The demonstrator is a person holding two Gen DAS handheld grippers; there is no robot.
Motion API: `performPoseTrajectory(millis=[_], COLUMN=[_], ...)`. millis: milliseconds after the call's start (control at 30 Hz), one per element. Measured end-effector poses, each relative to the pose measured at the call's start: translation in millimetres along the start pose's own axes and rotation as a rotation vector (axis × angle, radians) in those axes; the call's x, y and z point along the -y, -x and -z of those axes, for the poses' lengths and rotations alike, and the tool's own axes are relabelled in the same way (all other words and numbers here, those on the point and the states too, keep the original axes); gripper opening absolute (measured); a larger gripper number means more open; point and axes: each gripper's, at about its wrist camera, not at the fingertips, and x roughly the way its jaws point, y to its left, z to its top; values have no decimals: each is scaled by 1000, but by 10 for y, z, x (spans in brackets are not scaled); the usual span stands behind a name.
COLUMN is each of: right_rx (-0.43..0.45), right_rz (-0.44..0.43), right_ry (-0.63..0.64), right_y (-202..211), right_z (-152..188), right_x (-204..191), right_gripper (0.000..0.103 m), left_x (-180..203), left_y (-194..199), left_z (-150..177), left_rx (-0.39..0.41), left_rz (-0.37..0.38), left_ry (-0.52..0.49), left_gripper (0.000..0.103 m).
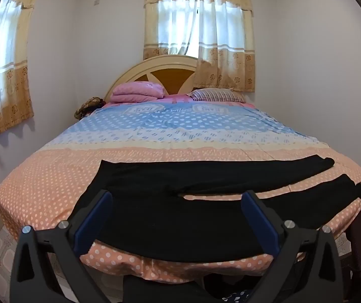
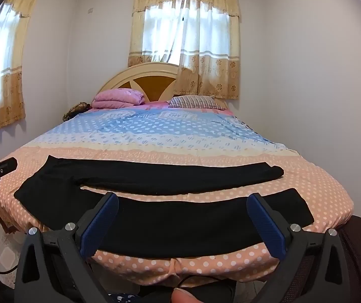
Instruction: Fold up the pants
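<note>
Black pants [image 1: 170, 217] lie flat across the near end of the bed, waist to the left and both legs spread apart running right. In the right wrist view the same pants [image 2: 175, 224] show the near leg along the bed's front edge and the far leg [image 2: 180, 178] behind it. My left gripper [image 1: 177, 202] hovers open in front of the waist and crotch, nothing between its blue pads. My right gripper [image 2: 183, 207] is open in front of the near leg, clear of the cloth. The left gripper's tip [image 2: 1, 166] shows at that view's left edge.
The bed [image 1: 54, 176] has a dotted peach and blue cover. Pink folded bedding [image 1: 135, 92] and a striped pillow [image 1: 215, 94] lie by the headboard. Walls stand close on the left and right. A dark-clothed leg [image 2: 357, 252] is at lower right.
</note>
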Motion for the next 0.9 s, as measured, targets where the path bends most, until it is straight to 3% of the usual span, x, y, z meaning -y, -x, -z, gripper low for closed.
performPoseTrajectory(millis=[467, 900], right_rx=[13, -2], right_rz=[2, -2], right_ry=[2, 6], right_y=[14, -55], right_z=[10, 29], right_x=[-19, -20], right_gripper=[102, 102], left_x=[-155, -73], left_y=[-44, -22], left_z=[-22, 14], left_rx=[10, 9], left_rz=[-3, -16], left_ry=[11, 7], left_gripper=[103, 103])
